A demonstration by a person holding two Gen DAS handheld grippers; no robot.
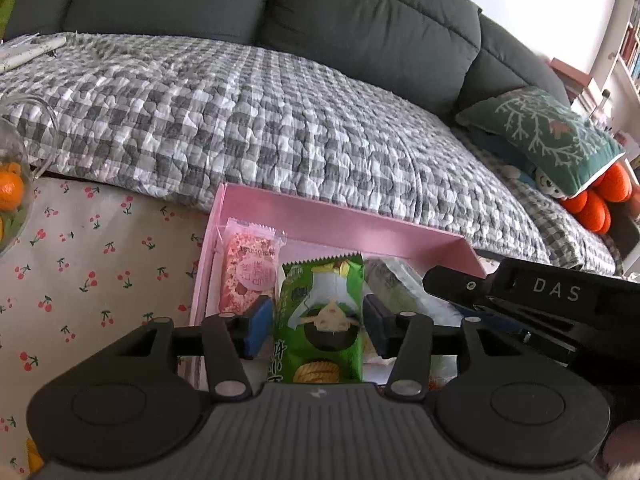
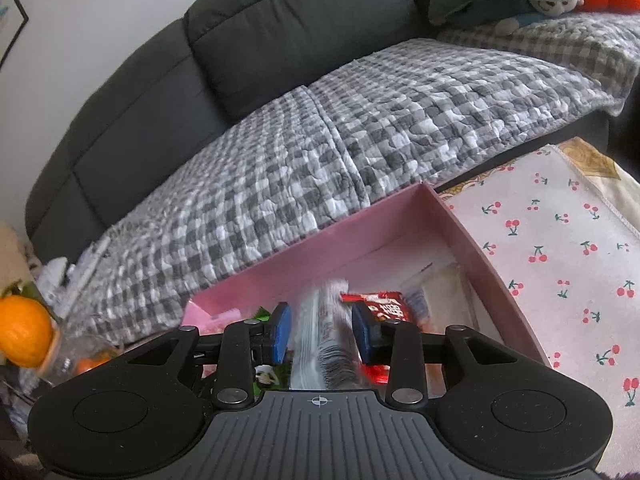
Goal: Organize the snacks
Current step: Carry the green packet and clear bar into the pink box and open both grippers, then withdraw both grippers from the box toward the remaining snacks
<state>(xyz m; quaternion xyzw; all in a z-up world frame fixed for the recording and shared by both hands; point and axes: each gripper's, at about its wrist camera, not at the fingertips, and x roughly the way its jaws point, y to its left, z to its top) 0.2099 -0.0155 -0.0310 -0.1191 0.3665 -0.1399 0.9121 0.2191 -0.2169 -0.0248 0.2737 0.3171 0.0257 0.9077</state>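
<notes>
Between the blue rubbery pads (image 1: 259, 326) of the matt black plastic left gripper (image 1: 318, 330) stands a glossy green foil packet (image 1: 322, 320); behind it a smooth pink cardboard-like box (image 1: 344, 222), then a puckered quilted checked cloth (image 1: 260, 120) on the matt dark sofa (image 1: 360, 12)

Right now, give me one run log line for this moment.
left gripper: green snack pack between pads | right gripper: silver pack between pads | both over pink box

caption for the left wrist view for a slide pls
Left tongs straddling a green plastic snack packet over the pink cardboard box, beside a pink-speckled wrapped bar.
</notes>
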